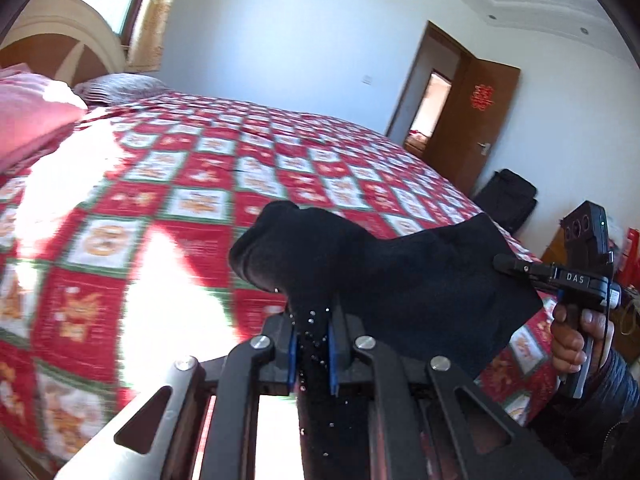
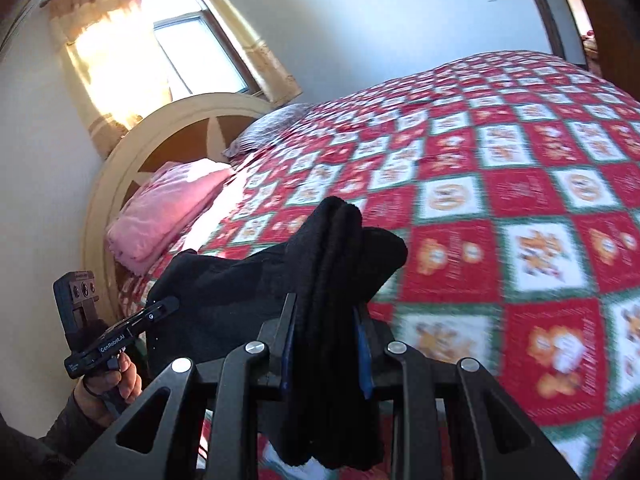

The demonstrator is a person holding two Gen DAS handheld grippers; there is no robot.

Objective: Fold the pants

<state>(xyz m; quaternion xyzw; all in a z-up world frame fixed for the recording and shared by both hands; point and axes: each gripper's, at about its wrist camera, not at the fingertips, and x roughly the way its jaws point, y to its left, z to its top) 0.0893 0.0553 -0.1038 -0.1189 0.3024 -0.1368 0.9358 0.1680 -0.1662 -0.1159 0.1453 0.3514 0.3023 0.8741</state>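
Black pants [image 1: 400, 272] hang in the air above the bed, stretched between my two grippers. My left gripper [image 1: 313, 340] is shut on one end of the pants, with cloth bunched between its blue pads. My right gripper [image 2: 326, 340] is shut on the other end of the pants [image 2: 332, 264], with thick folded layers standing up and hanging down between its fingers. The right gripper shows in the left wrist view [image 1: 500, 262] at the pants' far edge. The left gripper shows in the right wrist view [image 2: 172, 304] at the lower left.
A bed with a red, white and green checked quilt [image 1: 240, 184] fills the space below. A pink folded blanket [image 2: 168, 208] and a grey pillow [image 2: 276, 124] lie near the arched headboard [image 2: 132, 148]. A brown door [image 1: 472, 120] and a black bag [image 1: 508, 196] stand beyond the bed.
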